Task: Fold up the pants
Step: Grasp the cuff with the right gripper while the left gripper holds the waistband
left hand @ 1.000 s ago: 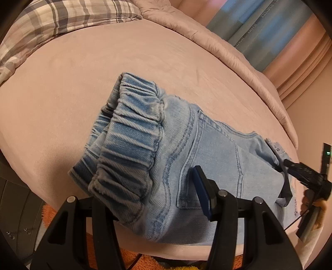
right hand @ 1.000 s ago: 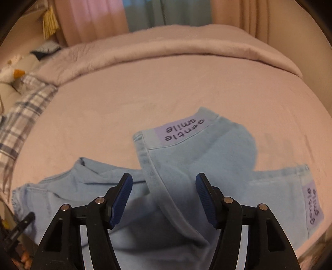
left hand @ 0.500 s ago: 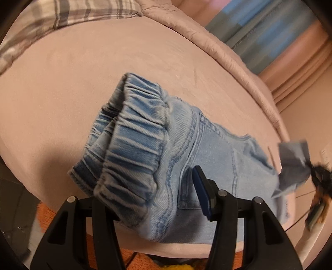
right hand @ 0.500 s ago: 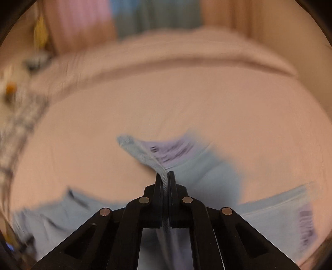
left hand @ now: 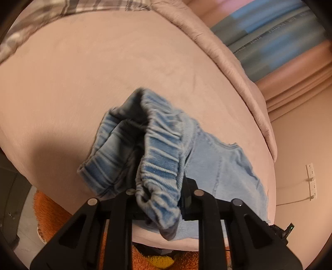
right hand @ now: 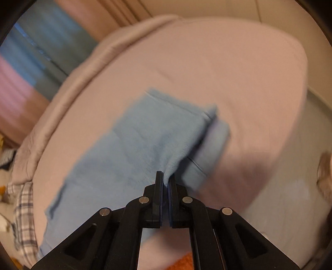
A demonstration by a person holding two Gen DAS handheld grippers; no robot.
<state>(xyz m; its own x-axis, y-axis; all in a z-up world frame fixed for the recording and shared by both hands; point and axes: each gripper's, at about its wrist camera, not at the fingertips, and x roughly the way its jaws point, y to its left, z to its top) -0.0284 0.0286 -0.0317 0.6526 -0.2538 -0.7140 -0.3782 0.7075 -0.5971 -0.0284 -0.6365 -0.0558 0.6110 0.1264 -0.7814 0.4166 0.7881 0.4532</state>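
Left wrist view: my left gripper (left hand: 160, 199) is clamped on the elastic waistband (left hand: 164, 164) of the pants (left hand: 220, 164). The gathered band is bunched between the two fingers and rises a little off the bed (left hand: 83, 79), so the waist opening gapes toward the camera. The seat part of the pants lies flat on the pink cover to the right of the band, near the front edge of the bed. Below that edge I see an orange rug (left hand: 49, 211). A plaid pillow (left hand: 62, 12) is at the far left, and a striped curtain (left hand: 280, 37) is behind the bed.

In the right wrist view my right gripper (right hand: 165, 180) is pinched tight on a fold of the pale blue leg (right hand: 145, 141). The cloth goes up from the tips and spreads over the bed toward the lower left. This picture is blurred, so I cannot read the hem.
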